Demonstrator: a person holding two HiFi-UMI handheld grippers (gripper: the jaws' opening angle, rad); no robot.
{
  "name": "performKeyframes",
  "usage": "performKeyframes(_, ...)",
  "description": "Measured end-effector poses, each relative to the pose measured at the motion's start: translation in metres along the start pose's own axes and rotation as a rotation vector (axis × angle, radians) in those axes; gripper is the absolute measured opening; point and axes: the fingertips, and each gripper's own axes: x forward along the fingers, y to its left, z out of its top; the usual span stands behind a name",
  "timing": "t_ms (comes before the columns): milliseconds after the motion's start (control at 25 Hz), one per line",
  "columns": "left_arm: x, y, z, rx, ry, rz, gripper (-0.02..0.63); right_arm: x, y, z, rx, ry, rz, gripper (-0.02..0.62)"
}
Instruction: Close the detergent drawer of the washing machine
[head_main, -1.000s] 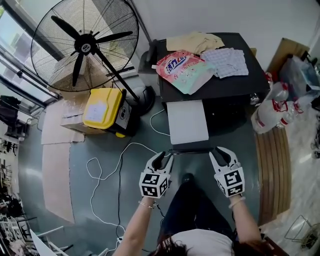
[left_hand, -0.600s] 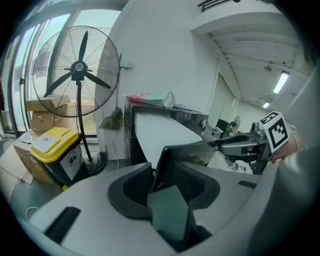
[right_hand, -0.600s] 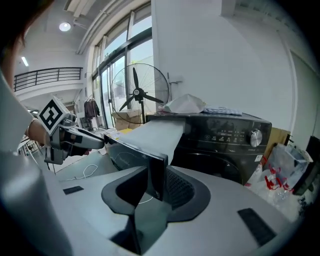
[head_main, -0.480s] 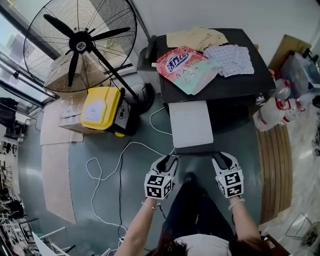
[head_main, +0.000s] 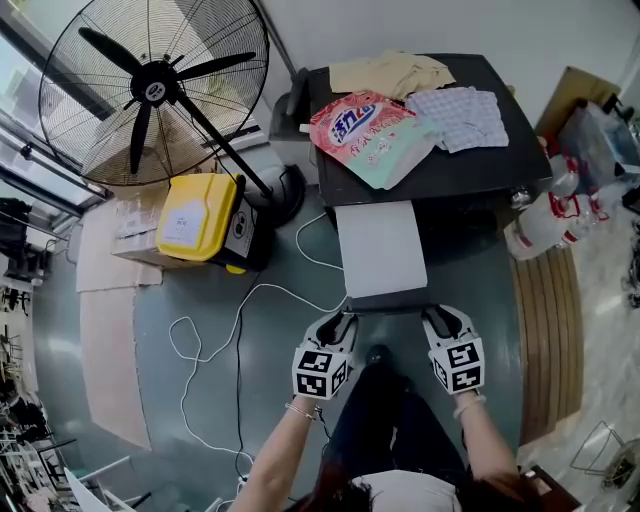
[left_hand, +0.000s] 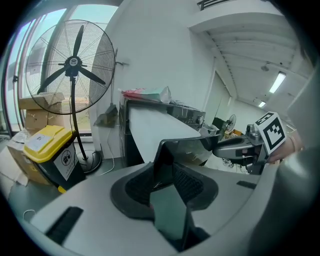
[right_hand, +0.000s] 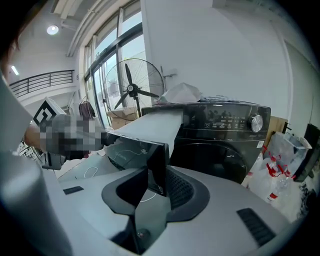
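Head view: white detergent drawer (head_main: 378, 250) out, left gripper (head_main: 337, 322), right gripper (head_main: 441, 318) jaws pinching it

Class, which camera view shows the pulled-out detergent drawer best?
The head view: the detergent drawer shows full length, from the washing machine to its front panel, held by the left hand-held gripper and right hand-held gripper. Each gripper view shows only a panel end between its jaws, the white top foreshortened.

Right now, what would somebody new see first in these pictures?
The huge black fan at the upper left grabs the eye first. Next comes the long white drawer sticking far out of the black washing machine, with the left claw and right claw each pinching its dark front edge.
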Motion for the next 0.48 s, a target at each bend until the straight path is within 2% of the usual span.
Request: performKeyframes(480,-0.006,-0.004,0.009,-0.004,-0.009,0.006,0.118,-0.010,-0.002,0.010,0.042,-0.024,-0.018,0.130)
